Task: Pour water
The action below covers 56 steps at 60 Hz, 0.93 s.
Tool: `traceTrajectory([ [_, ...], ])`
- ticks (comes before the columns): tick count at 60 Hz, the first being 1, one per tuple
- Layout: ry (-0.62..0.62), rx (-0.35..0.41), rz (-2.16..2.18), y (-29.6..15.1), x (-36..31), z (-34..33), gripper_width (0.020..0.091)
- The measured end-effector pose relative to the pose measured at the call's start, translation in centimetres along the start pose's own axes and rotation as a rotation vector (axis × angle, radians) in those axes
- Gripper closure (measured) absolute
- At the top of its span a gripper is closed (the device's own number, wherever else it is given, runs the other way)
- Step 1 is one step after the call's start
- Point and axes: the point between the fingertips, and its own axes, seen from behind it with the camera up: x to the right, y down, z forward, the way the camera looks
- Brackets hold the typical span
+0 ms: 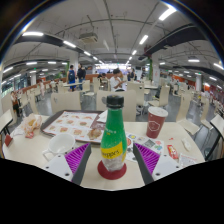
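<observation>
My tongs (pixel 113 165) open around the green bottle (pixel 113 140), red cap, upright on the counter (pixel 30 150), red cup (pixel 156 122) right of it.

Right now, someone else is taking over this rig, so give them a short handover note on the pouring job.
Claw: open, with the green plastic bottle with a dark cap and yellow label standing upright between its fingers on the white table, gaps showing at both sides.
Red paper cup: upright on the table, beyond the fingers, to the right of the bottle.
Done: claw lined up around the bottle.
Left: grip the bottle, deal with the cap, lift, pour into the cup.
</observation>
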Motion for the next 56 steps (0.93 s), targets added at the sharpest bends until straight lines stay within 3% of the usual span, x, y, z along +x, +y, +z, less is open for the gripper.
traceTrajectory([
  [12,0.107,-0.143,0.007,1.2,-2.0,-8.1,0.0256],
  [22,0.116,-0.228,0.038,0.5,-10.0,-14.5,0.0255],
  [40,0.082,-0.211,0.033,-4.7,-23.7,-20.7,0.0265],
  [56,0.057,-0.229,0.069,-4.3,-30.3,-21.9,0.0264],
])
